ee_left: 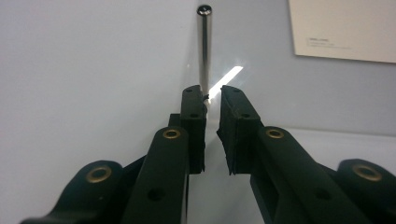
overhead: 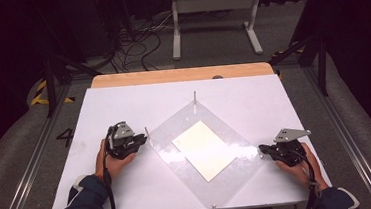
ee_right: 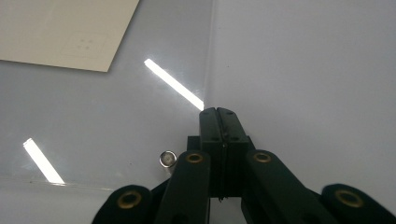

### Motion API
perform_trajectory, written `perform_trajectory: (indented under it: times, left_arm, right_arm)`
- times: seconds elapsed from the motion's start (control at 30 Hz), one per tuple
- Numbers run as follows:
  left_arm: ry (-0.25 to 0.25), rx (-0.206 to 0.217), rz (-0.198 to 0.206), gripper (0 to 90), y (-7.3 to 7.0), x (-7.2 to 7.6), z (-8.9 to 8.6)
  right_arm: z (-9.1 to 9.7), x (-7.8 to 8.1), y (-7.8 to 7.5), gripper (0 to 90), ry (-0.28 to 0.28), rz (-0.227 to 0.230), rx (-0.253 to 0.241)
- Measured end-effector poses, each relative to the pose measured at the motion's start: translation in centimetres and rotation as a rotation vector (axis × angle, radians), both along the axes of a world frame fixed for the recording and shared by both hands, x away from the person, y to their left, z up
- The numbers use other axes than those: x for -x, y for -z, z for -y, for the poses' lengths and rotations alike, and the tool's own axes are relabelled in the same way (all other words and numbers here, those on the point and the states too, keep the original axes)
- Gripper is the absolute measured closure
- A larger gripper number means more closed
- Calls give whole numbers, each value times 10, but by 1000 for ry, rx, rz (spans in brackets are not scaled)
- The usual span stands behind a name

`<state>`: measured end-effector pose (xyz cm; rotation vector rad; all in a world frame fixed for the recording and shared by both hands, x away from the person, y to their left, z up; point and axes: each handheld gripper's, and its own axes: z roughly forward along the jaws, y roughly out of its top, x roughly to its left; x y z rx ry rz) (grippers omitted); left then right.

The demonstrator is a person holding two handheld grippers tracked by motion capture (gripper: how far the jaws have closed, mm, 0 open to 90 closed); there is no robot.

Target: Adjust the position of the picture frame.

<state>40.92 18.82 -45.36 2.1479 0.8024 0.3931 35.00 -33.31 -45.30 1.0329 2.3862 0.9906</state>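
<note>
Clear square acrylic plate [overhead: 239, 173] sits rotated like a diamond on the white tabletop [overhead: 98, 106], cream rectangular paper sheet [overhead: 204, 149] lying under or on its middle, can't tell which. High view: thin metal posts stand at the plate's corners, far one [overhead: 194, 99] upright, left one [overhead: 146, 133] just beside the left gripper [overhead: 137, 140], which sits at the plate's left corner. Right gripper [overhead: 263, 150] sits at the plate's right corner. Left gripper view: black jaws stand a narrow gap apart, nothing clamped between the pads; shiny cylindrical metal post [ee_left: 204, 46] rises just past the tips, roughly in line with the left jaw, and the plate edge runs toward the gap; paper sheet corner [ee_left: 343, 28] at upper right. Right gripper view: jaws fully together at the plate's corner edge, whether they pinch the plate I can't tell; short metal post [ee_right: 167, 159] seen end-on just beside the left jaw; paper sheet [ee_right: 60, 30] upper left.
</note>
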Motion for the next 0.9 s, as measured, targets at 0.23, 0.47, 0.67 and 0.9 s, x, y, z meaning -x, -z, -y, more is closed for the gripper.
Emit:
perform_trajectory:
  times: [0.23, 0.47, 0.67, 0.9]
  left_arm:
    - [66, -39, -29, 805, 7, 23, 12]
    - [84, -115, 0, 802, 11, 34, 41]
    - [84, -156, 59, 799, 12, 34, 45]
    - [64, -178, 90, 811, 12, 27, 49]
  right_arm:
    - [0, 1, 1, 900, 14, -7, -15]
    - [0, 4, 3, 900, 29, -5, -41]
    - [-3, 10, 3, 900, 13, 2, -32]
    - [-6, 17, 2, 900, 8, -10, -35]
